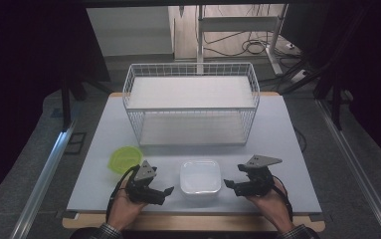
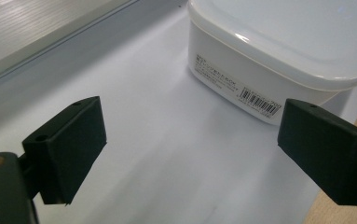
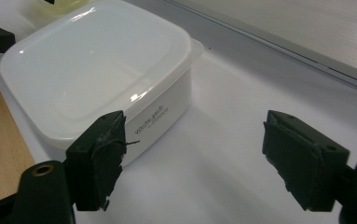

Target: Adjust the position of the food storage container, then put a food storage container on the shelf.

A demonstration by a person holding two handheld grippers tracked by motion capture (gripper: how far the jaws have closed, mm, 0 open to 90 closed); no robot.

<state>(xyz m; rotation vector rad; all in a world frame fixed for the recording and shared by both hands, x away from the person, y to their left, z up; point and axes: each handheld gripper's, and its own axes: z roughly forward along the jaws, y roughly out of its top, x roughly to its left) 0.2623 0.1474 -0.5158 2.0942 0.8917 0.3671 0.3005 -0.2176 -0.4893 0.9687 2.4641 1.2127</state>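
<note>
- Between the two grippers, at the near edge of the table, sits the box, a white lidded tub, squarish with rounded corners, so it has no marked long axis.
- From the left gripper the box lies at about 3 o'clock, just beside it; from the right gripper it lies at about 9 o'clock, also just beside it. Both point inward at its side walls.
- Neither hand is clearly nearer: the high view shows a small gap on each side, and the two gaps look about alike.
- Left gripper view: the jaws stand wide apart with bare table between them, and the box rises at about 1 o'clock, ahead of the far jaw, its barcode label facing the camera. Nothing is held.
- Right gripper view: the jaws are also spread wide with nothing between them; the box lies at about 11 o'clock, and the near jaw overlaps its front wall in the picture. Whether that jaw touches the wall cannot be told.
- A green bowl stands at about 10 o'clock from the left gripper, apart from the box.
- A wire basket stands at 12 o'clock from the box, well apart.
- Judgement: the coming move turns on the box lying centred between the hands, so a two-sided hold would mean both grippers closing in along the 3-to-9 line.
</note>
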